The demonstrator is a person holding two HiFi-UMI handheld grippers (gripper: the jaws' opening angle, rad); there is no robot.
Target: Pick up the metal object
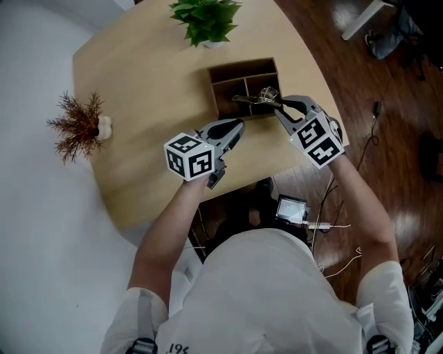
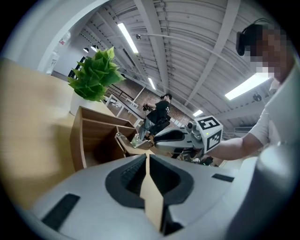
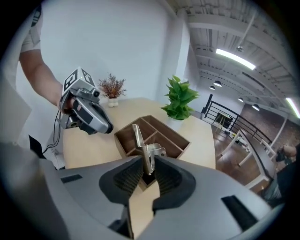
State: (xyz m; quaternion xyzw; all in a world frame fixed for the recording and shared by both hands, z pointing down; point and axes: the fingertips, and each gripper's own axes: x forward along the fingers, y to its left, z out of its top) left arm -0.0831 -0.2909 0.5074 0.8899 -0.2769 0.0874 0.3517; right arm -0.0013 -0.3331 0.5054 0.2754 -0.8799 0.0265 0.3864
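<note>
A shiny metal object [image 3: 145, 150], a flat bar with a bracket-like head, is clamped between the jaws of my right gripper [image 3: 148, 174]. In the head view that gripper [image 1: 277, 105] holds the metal object [image 1: 257, 98] just above the near compartments of a brown wooden divided box [image 1: 225, 75]. My left gripper [image 1: 237, 128] hovers over the table to the left of the box's near corner; its jaws are pressed together with nothing between them. From the left gripper view [image 2: 147, 168], the metal object [image 2: 136, 139] and the right gripper [image 2: 154, 140] show beyond the box [image 2: 89, 136].
The box sits on a light wooden table [image 1: 138, 90]. A green potted plant [image 1: 206, 21] stands behind the box, and a small reddish dried plant [image 1: 79, 124] near the table's left edge. Cables and a small device [image 1: 291, 209] lie on the dark floor below.
</note>
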